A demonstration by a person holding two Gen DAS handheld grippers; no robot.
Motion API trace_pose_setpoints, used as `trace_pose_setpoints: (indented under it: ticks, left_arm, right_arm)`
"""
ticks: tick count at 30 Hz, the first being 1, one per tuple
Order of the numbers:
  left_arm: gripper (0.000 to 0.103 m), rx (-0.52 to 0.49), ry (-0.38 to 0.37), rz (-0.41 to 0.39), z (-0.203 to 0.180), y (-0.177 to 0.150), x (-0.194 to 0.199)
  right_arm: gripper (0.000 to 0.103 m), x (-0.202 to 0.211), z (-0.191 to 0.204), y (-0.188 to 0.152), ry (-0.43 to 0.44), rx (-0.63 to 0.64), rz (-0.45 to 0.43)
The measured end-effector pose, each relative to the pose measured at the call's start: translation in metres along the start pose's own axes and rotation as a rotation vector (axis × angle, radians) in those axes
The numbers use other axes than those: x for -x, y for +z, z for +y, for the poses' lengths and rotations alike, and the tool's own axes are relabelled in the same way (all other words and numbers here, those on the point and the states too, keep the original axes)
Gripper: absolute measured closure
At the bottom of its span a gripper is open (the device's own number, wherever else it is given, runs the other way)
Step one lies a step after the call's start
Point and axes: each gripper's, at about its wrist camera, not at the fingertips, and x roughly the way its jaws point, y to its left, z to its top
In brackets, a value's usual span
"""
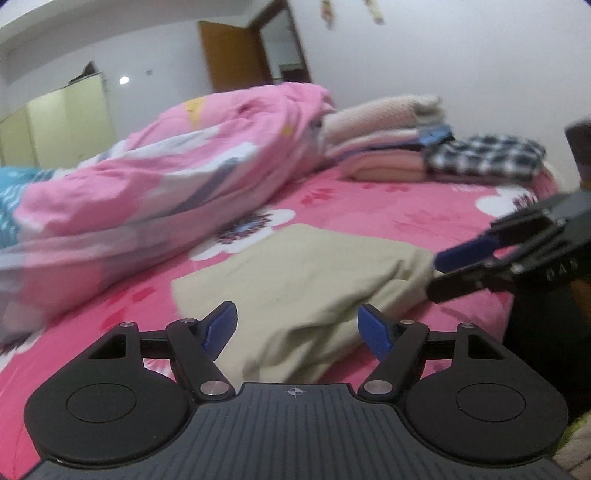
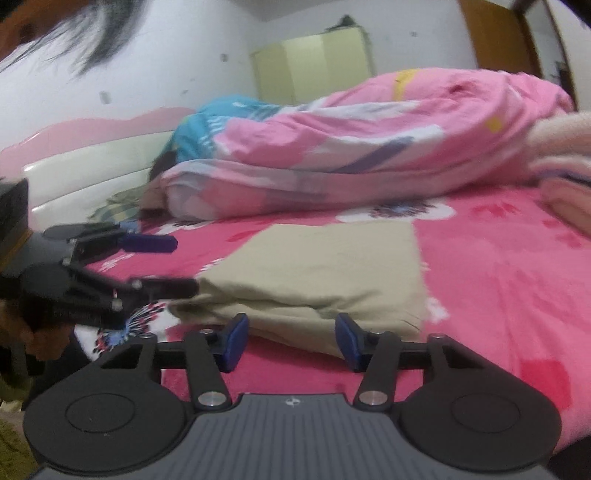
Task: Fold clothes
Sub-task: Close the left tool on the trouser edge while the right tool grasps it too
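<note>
Left wrist view: left tongs spread wide apart, nothing between the blue pads, hovering just over the near edge of a folded beige garment. Garment lying flat on the pink flowered bed sheet, folded into a rough rectangle, thicker and rumpled at its right end. At that right end, right tongs reaching in from the right side, blue-padded finger above and black finger below, fingers parted, tips at the garment's corner; unclear whether any cloth is pinched between them. Behind the garment, a bunched pink quilt stretching across the bed. Farther back, a stack of folded clothes in cream and pink tones, just beside a folded black-and-white checked piece. Pale green wardrobe and brown door against the white wall.

Right wrist view: right tongs parted, empty between the pads, sitting low over the sheet just short of the beige garment's near folded edge. Left tongs coming in from the left side, fingers well apart, lower black finger touching the garment's left edge, upper blue finger above the sheet. Pink quilt beyond, teal patterned bedding at its far end, white padded headboard with a pink top behind. Dark strands of hair hanging into the upper left corner.
</note>
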Motion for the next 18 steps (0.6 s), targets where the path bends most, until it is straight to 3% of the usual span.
trace_pose_setpoints:
  ticks: [5, 8, 12, 14, 18]
  left_arm:
    - [0.046, -0.025, 0.005, 0.03, -0.007, -0.001, -0.013]
    - [0.051, -0.034, 0.01, 0.048, -0.01, -0.001, -0.015]
    - [0.065, -0.022, 0.0, 0.062, -0.01, -0.002, -0.019]
    - [0.08, -0.018, 0.0, 0.067, -0.01, -0.002, -0.02]
    - [0.092, 0.002, -0.013, 0.053, -0.008, -0.001, -0.018]
  right_arm:
    - [0.076, -0.005, 0.0, -0.003, 0.008, 0.028, 0.001]
    - [0.087, -0.009, 0.001, -0.005, 0.019, 0.035, -0.004]
    - [0.093, -0.019, 0.0, -0.008, 0.008, 0.04, -0.016]
    - [0.096, -0.021, -0.001, -0.008, 0.0, 0.03, -0.012]
    - [0.096, -0.02, 0.002, -0.007, 0.026, 0.041, -0.035]
